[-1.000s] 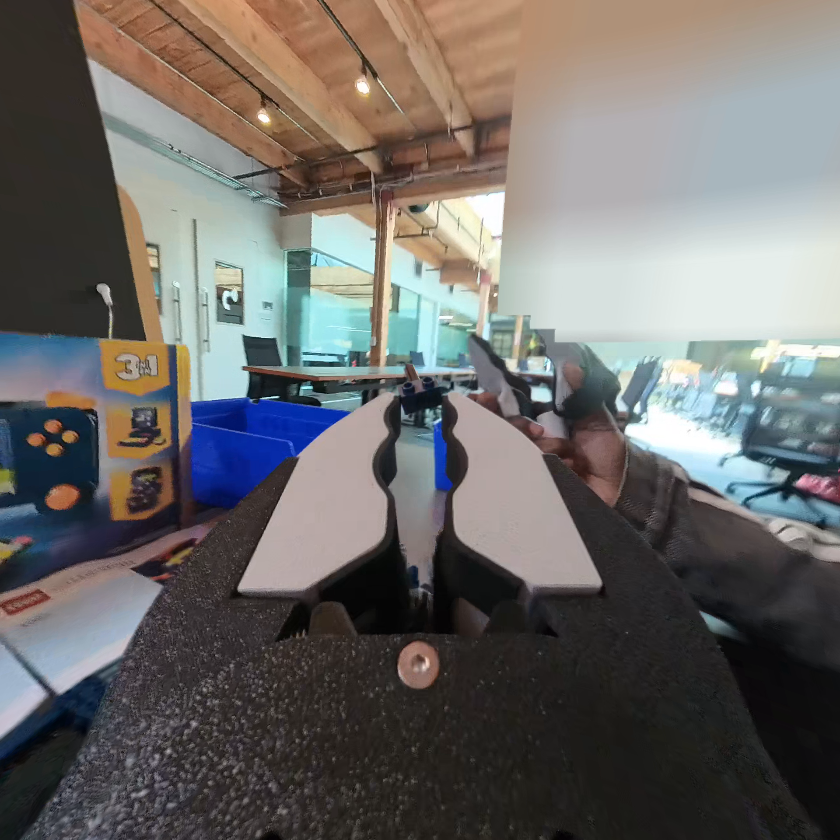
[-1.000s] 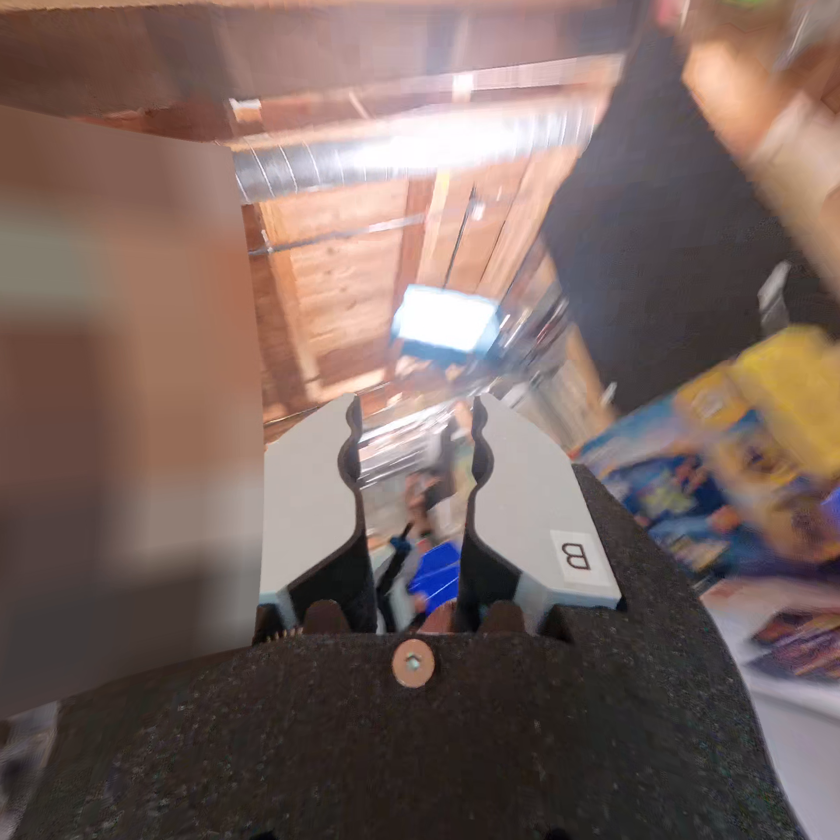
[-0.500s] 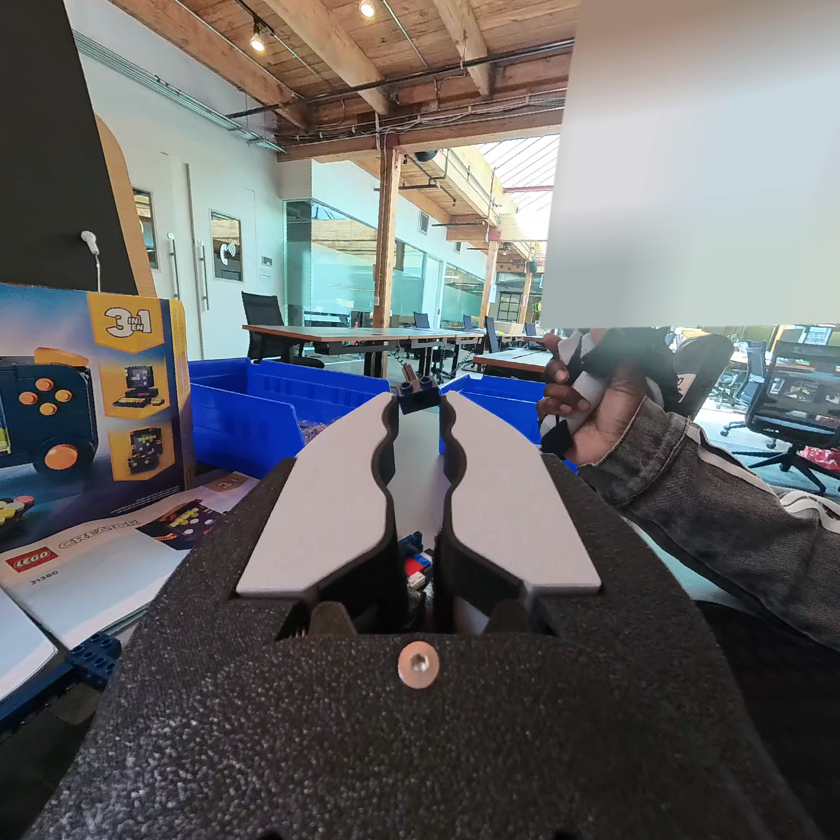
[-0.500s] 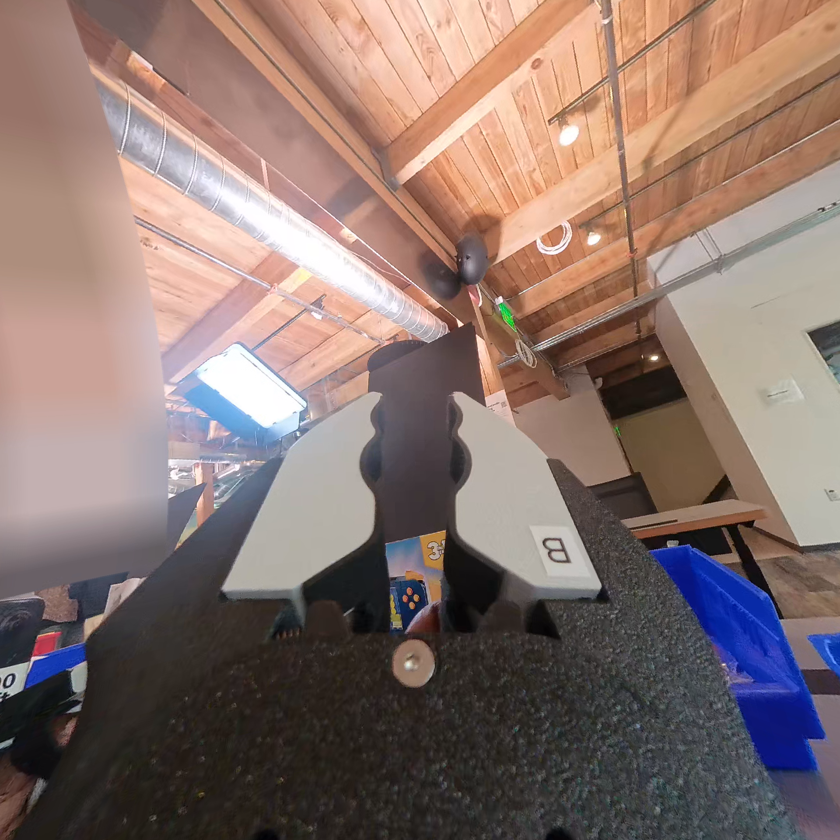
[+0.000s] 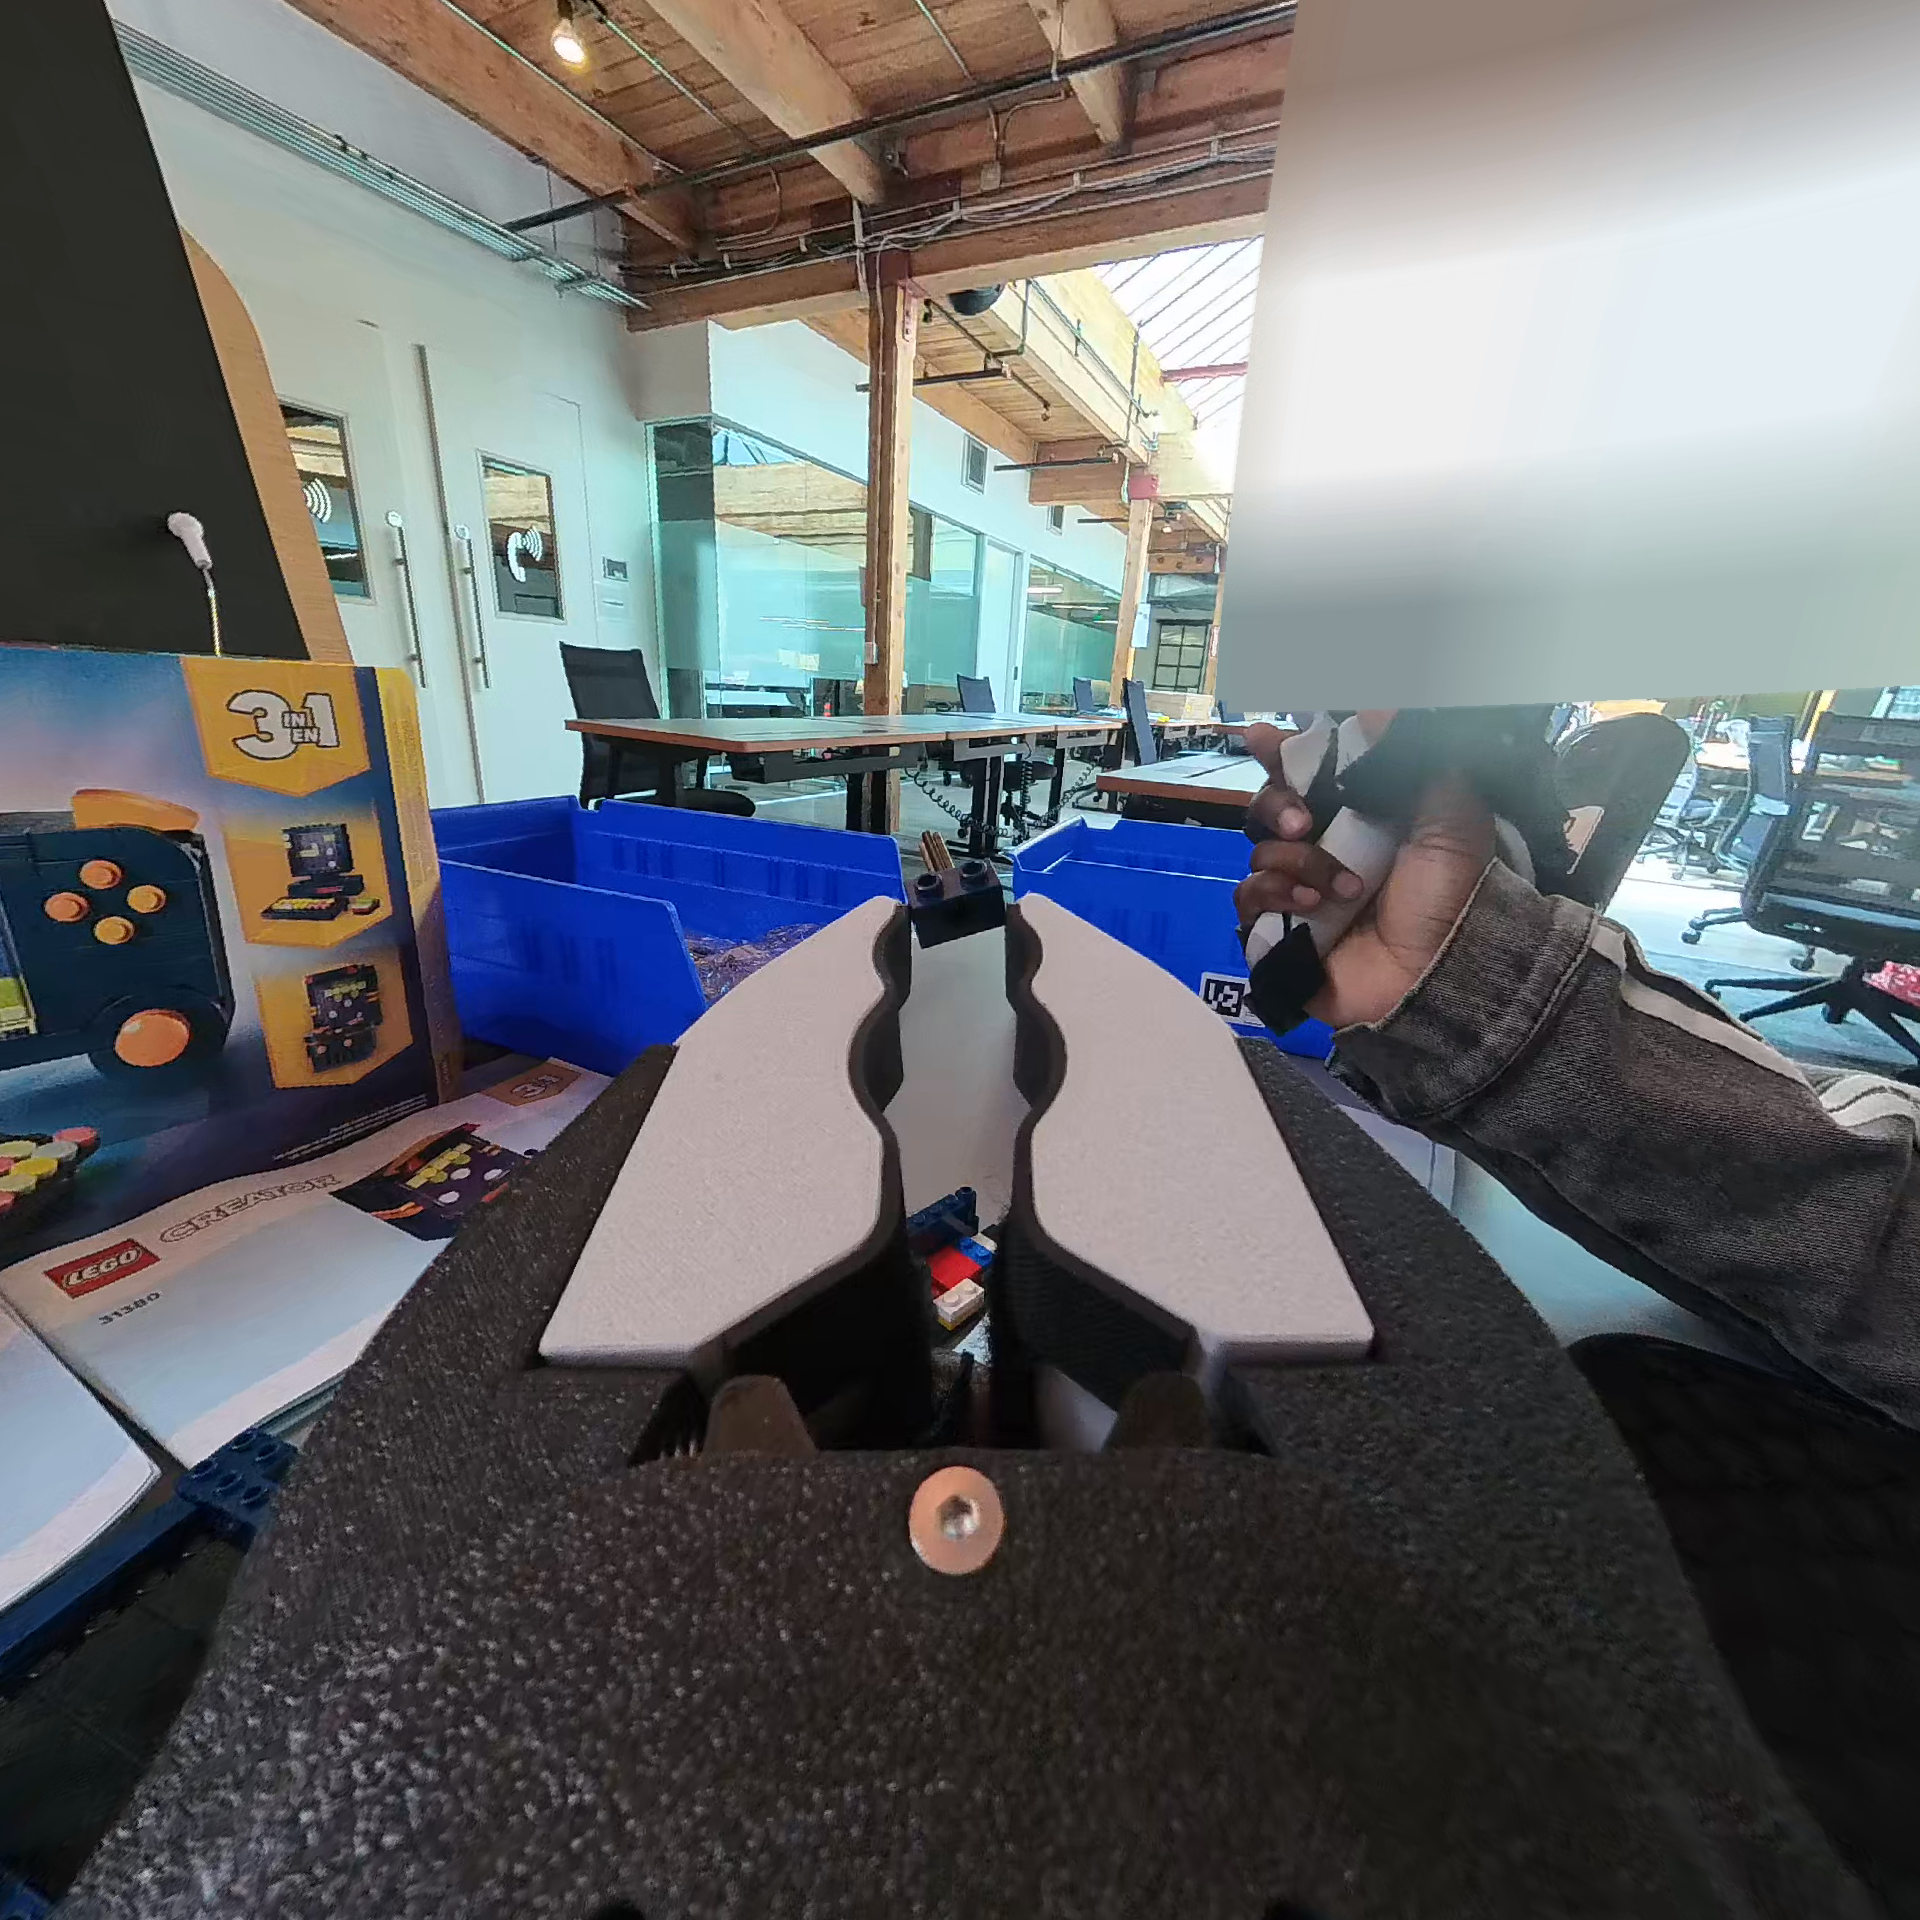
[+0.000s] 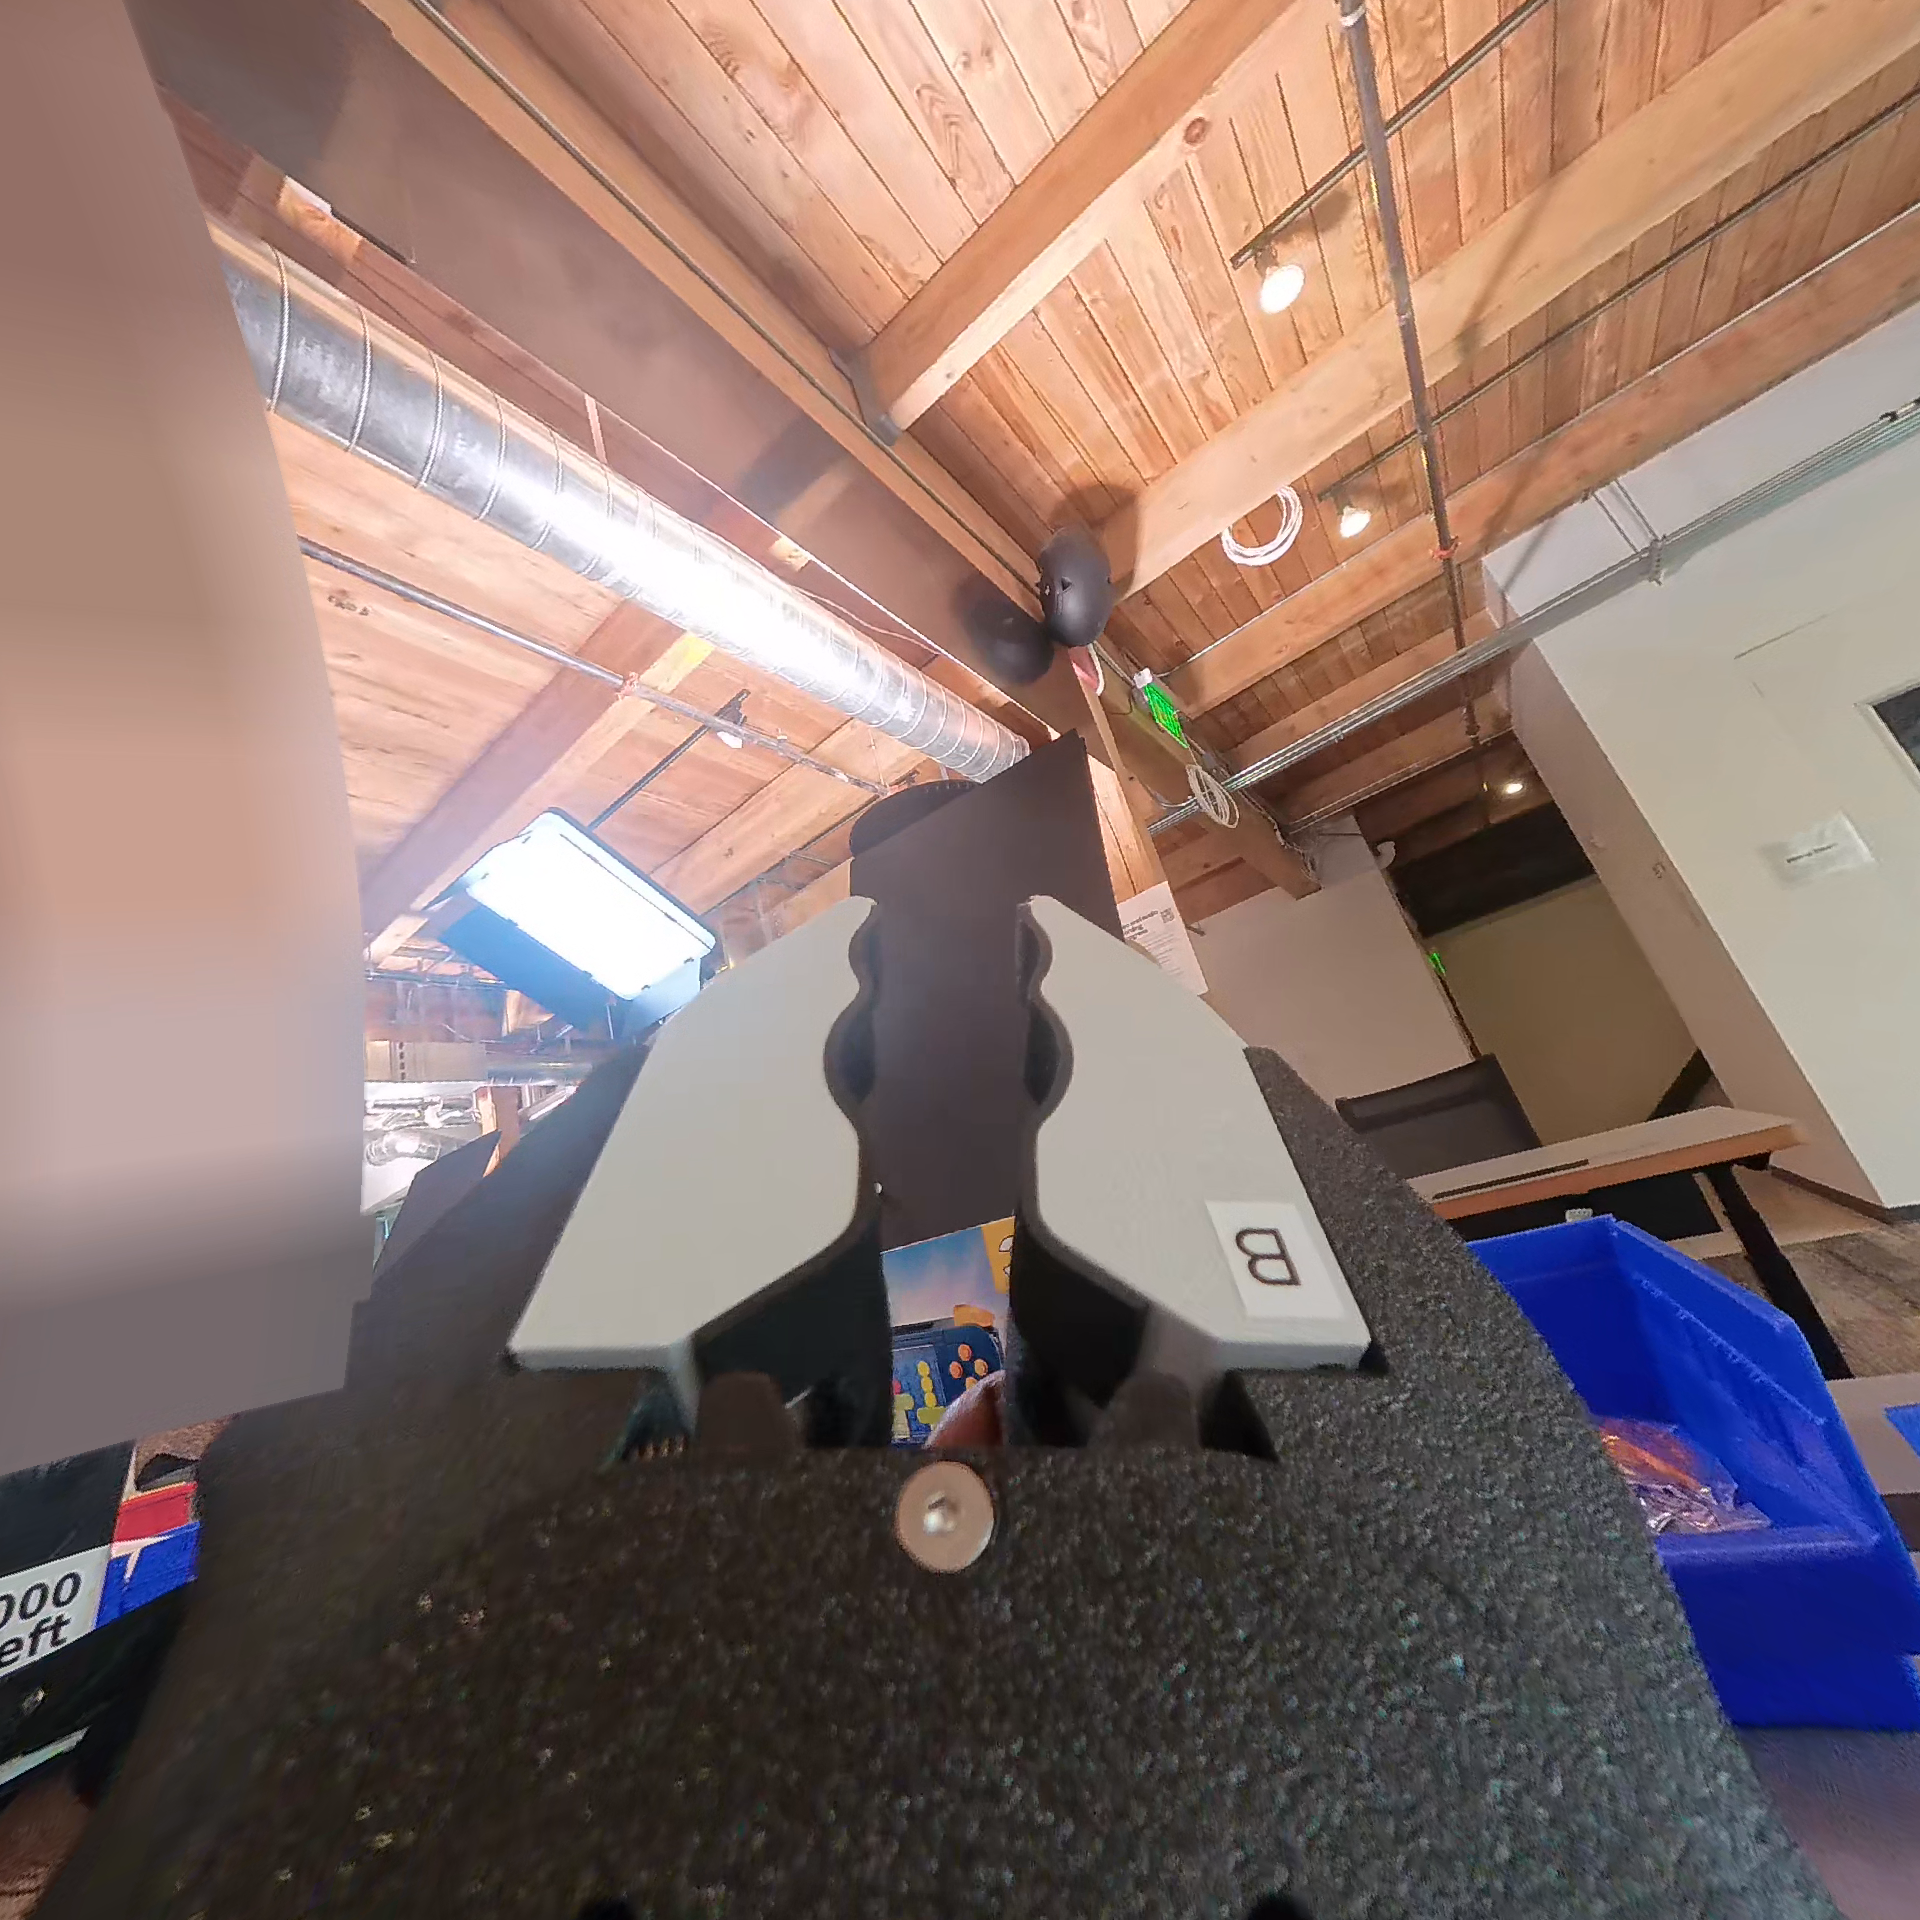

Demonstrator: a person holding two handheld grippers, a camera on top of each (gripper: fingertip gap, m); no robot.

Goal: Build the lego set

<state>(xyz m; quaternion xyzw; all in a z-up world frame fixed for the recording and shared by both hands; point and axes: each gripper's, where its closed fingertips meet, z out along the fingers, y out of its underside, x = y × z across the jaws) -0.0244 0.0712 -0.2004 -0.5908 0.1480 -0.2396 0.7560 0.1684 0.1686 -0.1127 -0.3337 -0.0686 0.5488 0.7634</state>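
**Left wrist view.** My left hand-held gripper [image 5: 957, 925] pinches a small dark two-stud brick [image 5: 961, 902] at its very tips. Both grey fingers [image 5: 790, 1091] bear on the brick's sides, studs up. It is held in the air above the pale surface [image 5: 951, 1039].

Through the gap lower down, a small heap of loose red, blue and white bricks [image 5: 951, 1262] lies on the near surface. Two blue bins stand beyond, one far left [image 5: 623, 935] and one far right [image 5: 1132, 894]. A printed toy box [image 5: 208, 883] stands upright at the left, with an open instruction booklet [image 5: 239, 1268] lying flat before it. At the right a sleeved hand [image 5: 1382, 894] grips the handle of the other tool.

**Right wrist view.** My right hand-held gripper [image 6: 948, 920] is tilted up toward the timber ceiling [image 6: 935, 208]. Its fingers stand a narrow way apart. A dark brown shape [image 6: 966, 862] fills the gap and rises past the tips. I cannot tell whether the pads press on it or it stands behind them. A blue bin [image 6: 1714, 1455] lies low at the right.
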